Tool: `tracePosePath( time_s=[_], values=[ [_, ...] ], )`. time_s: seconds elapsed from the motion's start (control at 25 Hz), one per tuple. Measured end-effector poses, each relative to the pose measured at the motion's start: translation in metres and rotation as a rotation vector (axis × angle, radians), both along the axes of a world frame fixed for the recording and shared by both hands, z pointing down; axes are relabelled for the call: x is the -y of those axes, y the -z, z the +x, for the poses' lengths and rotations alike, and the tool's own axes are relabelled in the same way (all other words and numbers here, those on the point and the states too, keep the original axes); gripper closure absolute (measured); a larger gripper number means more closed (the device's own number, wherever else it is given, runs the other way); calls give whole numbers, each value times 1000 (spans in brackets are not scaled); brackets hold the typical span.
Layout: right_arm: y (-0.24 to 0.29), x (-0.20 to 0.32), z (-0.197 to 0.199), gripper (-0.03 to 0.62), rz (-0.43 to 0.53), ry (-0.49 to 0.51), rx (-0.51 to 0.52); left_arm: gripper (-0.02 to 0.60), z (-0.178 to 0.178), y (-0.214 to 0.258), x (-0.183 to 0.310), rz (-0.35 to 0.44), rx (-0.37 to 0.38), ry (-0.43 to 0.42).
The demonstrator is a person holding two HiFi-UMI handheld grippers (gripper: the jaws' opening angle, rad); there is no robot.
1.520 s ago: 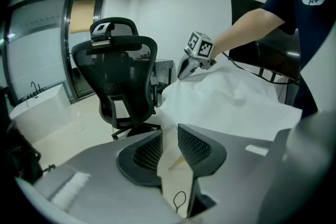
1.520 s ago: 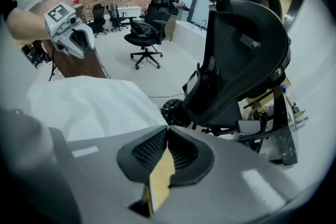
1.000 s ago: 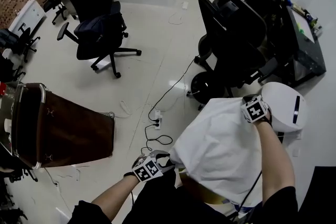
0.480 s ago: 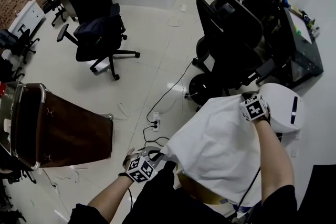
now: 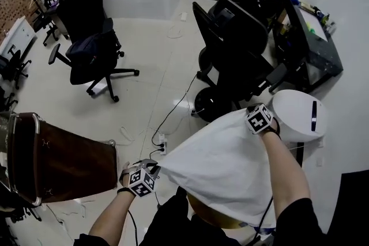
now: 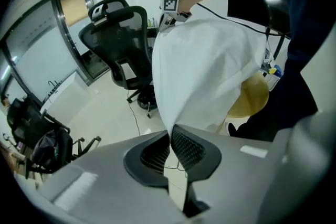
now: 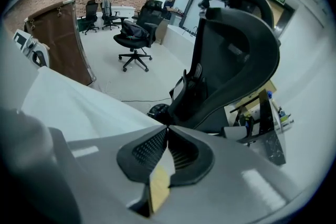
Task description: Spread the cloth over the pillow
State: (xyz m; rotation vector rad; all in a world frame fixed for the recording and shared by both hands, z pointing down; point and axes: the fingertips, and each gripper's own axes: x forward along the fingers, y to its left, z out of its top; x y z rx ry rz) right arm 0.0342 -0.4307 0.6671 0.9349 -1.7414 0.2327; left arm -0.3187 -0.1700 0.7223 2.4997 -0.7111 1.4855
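Your left gripper (image 6: 170, 131) and right gripper (image 7: 167, 128) were each clamped shut on a corner of the thin white fabric cloth (image 5: 225, 164), stretched between them above the mustard-yellow pillow (image 6: 254, 98). To drape it centred, you probably needed even tension and a level descent.

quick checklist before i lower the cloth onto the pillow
1. left gripper shut on a cloth corner: ok
2. right gripper shut on the far corner: ok
3. cloth stretched between both grippers: ok
4. pillow under the cloth: ok
5. pillow fully covered: not ok, its yellow near edge shows
6. cloth's near edge hanging straight: cannot tell
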Motion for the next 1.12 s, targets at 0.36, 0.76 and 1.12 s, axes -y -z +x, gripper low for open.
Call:
tracePosePath(
  time_s=[0.36,0.76,1.12],
  values=[
    [9,0,-15,468,36,13,155,490,7,-6,-4,-65,-48,-20],
    [153,-61,23,468,318,27,389,414,35,105,32,168,-102,-107],
    [245,-223,108,462,512,-83,498,414,215,215,-21,308,-375,-458]
  ],
)
